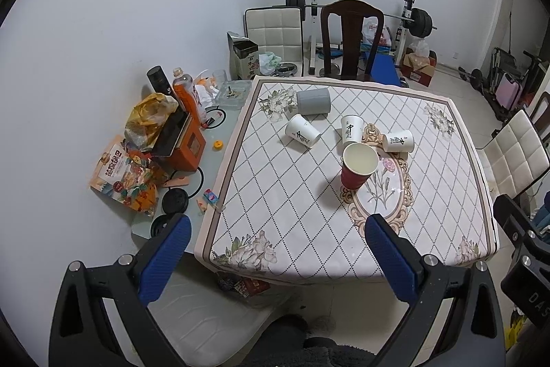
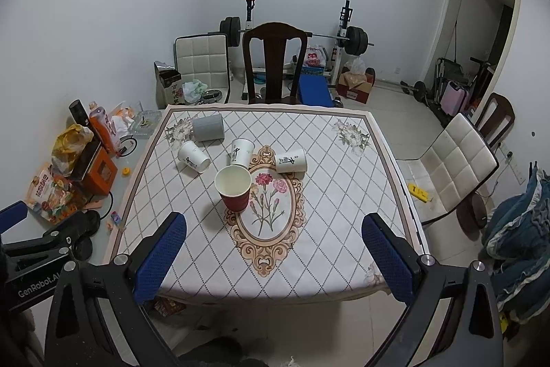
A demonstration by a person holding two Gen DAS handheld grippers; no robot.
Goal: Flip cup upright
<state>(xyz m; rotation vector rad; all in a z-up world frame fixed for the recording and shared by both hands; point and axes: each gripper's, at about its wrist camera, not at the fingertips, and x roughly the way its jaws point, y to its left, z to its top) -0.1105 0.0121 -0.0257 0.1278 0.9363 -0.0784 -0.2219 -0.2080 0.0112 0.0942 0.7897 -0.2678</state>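
A red paper cup (image 1: 357,165) (image 2: 234,190) stands upright, mouth up, near the middle of the table. Three white paper cups with black writing lie behind it: one on its side at the left (image 1: 302,135) (image 2: 193,157), one in the middle (image 1: 352,129) (image 2: 241,153), one on its side at the right (image 1: 398,140) (image 2: 290,160). A grey cup (image 1: 313,101) (image 2: 208,127) lies on its side at the far left. My left gripper (image 1: 278,222) and right gripper (image 2: 275,220) are both open and empty, held above the table's near edge, well short of the cups.
The table has a patterned cloth (image 1: 309,229) (image 2: 326,229). Snack bags, an orange box and bottles (image 1: 161,140) (image 2: 79,167) crowd its bare left side. A dark wooden chair (image 1: 350,36) (image 2: 273,61) stands behind, a white padded chair (image 1: 512,157) (image 2: 453,167) at the right.
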